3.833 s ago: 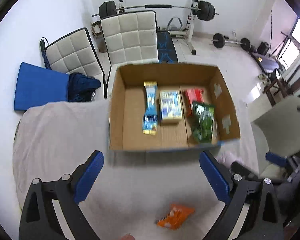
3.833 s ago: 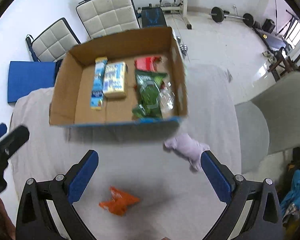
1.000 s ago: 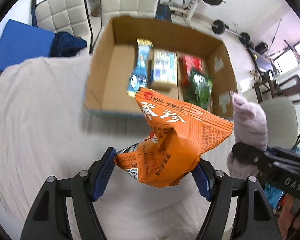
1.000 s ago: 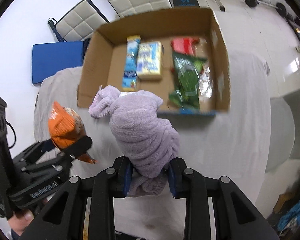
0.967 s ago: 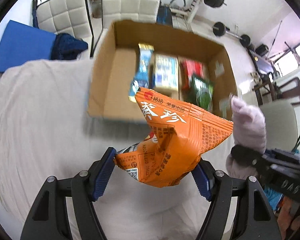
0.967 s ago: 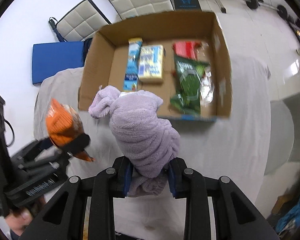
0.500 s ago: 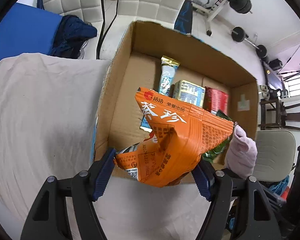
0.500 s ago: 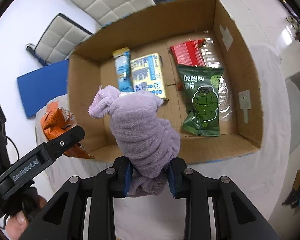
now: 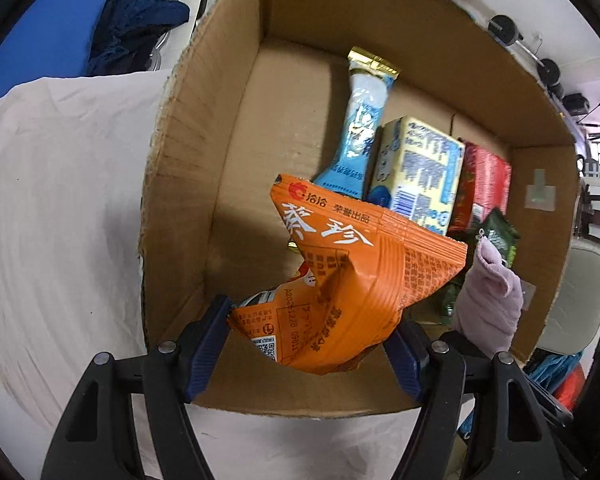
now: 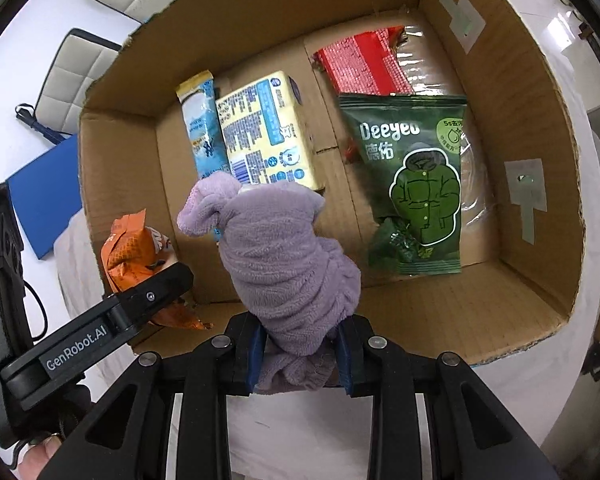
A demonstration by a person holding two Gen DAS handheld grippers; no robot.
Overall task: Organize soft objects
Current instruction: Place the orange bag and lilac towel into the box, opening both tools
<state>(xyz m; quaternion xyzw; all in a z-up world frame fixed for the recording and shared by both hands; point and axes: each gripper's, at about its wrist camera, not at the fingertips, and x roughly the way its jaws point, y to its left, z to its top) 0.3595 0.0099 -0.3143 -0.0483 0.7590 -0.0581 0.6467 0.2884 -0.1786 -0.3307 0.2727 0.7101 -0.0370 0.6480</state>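
My left gripper (image 9: 306, 350) is shut on an orange snack bag (image 9: 348, 280) and holds it over the near left part of the open cardboard box (image 9: 192, 120). My right gripper (image 10: 300, 354) is shut on a bunched lilac cloth (image 10: 284, 256) and holds it over the box's (image 10: 540, 128) near middle. The orange bag (image 10: 130, 246) and the left gripper's finger show at the left of the right wrist view. The lilac cloth (image 9: 490, 304) shows at the right of the left wrist view.
In the box lie a blue snack bar (image 10: 202, 136), a yellow tissue pack (image 10: 266, 132), a red packet (image 10: 364, 62) and a green Deeyeo bag (image 10: 418, 176). The box stands on a table with a white cloth (image 9: 56, 208). Padded chairs (image 10: 80, 76) and a blue mat (image 9: 40, 40) are behind.
Both grippers have moved forward and down over the box, each keeping its hold. The box now fills both views.
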